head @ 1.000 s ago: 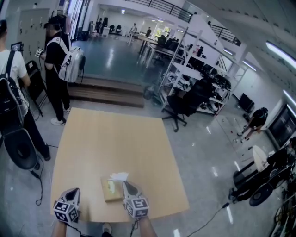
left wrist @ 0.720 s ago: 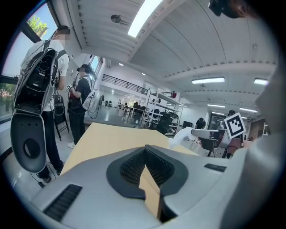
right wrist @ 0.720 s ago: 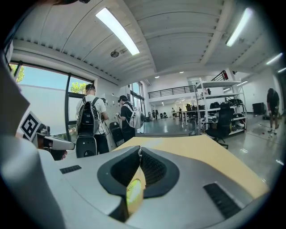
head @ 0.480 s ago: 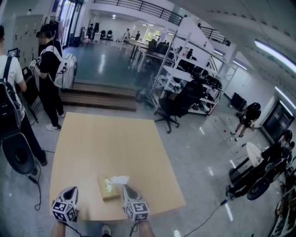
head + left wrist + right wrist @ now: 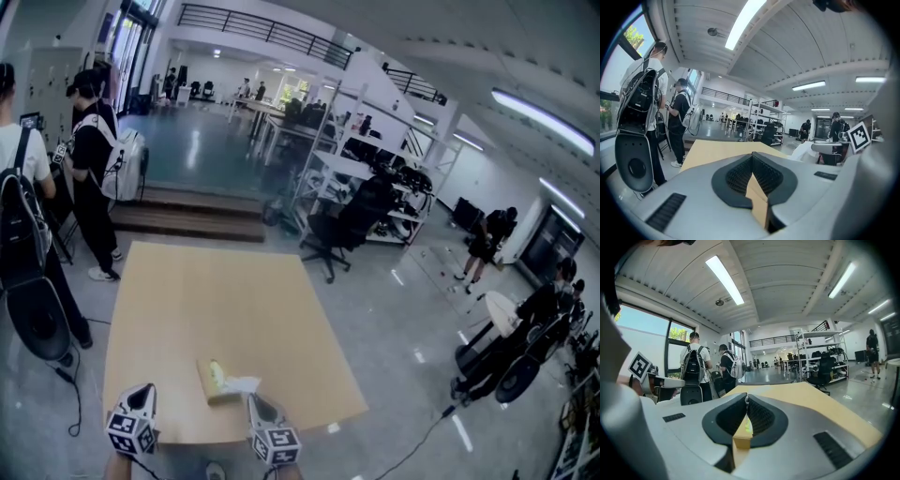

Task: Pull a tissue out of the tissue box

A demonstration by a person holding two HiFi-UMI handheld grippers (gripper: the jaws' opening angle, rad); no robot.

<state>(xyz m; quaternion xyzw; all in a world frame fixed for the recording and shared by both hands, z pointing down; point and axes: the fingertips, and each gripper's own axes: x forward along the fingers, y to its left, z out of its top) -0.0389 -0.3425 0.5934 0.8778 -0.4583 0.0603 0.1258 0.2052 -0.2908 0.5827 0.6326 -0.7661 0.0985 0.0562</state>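
A flat tan tissue box (image 5: 215, 382) lies near the front edge of the wooden table (image 5: 216, 300). A white tissue (image 5: 242, 384) stretches from its slot to the right, as far as the tip of my right gripper (image 5: 254, 401). That gripper is shut on the tissue. In the right gripper view its jaws (image 5: 746, 397) meet at the tips, and the box (image 5: 742, 438) shows through the slit below them. My left gripper (image 5: 145, 394) hangs left of the box, apart from it. Its jaws (image 5: 752, 156) are shut and hold nothing. The tissue (image 5: 805, 151) shows at the right in the left gripper view.
Two people with backpacks (image 5: 94, 178) stand left of the table beside a round speaker (image 5: 37, 319). Steps (image 5: 187, 217), a black office chair (image 5: 342, 225) and shelving (image 5: 375, 178) lie beyond the far edge. More people and gear (image 5: 511, 347) are at the right.
The tissue stood above the box's far end; now it is drawn sideways to the right, following the right gripper, which has pulled back toward the near edge. The left gripper rose slightly.
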